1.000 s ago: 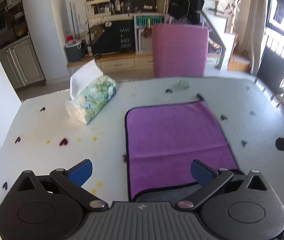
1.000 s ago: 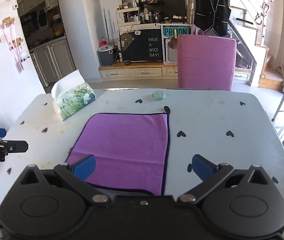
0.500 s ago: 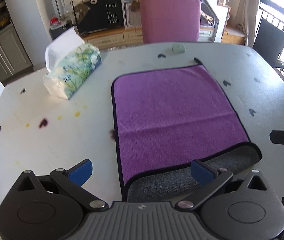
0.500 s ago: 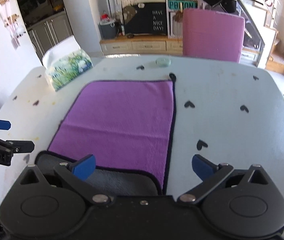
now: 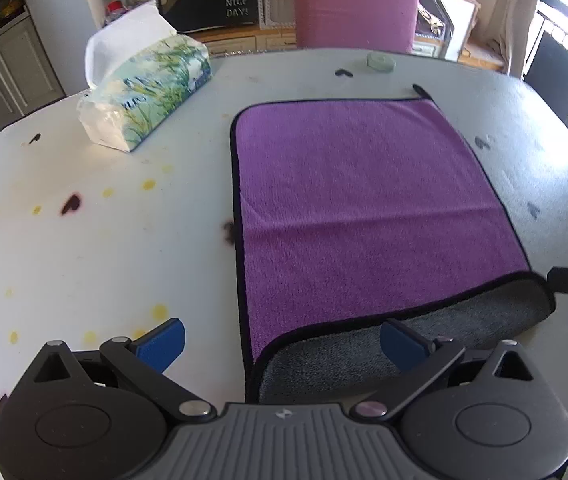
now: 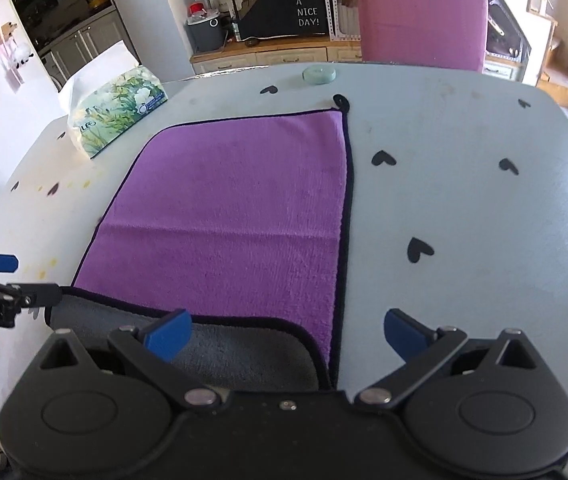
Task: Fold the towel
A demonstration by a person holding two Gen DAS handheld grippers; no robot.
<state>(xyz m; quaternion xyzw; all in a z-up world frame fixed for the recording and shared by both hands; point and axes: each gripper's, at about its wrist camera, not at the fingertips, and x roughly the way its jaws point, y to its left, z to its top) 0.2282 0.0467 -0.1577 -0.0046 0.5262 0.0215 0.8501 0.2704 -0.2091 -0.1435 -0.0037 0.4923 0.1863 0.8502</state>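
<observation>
1. My left gripper (image 5: 281,346) hangs wide apart over the towel (image 5: 364,208).
2. Towel's near edge shows grey underside on the table (image 5: 83,256).
3. Tissue pack (image 5: 147,92) sits far-left.

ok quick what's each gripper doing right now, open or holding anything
Left gripper: open, holding nothing, over the towel's near left corner.
Right gripper: open, holding nothing, over the near right corner.

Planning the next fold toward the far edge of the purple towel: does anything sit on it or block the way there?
Nothing visible does. The towel lies bare up to its far edge; the tissue pack sits off to its left and the small green disc lies beyond the far edge.
</observation>
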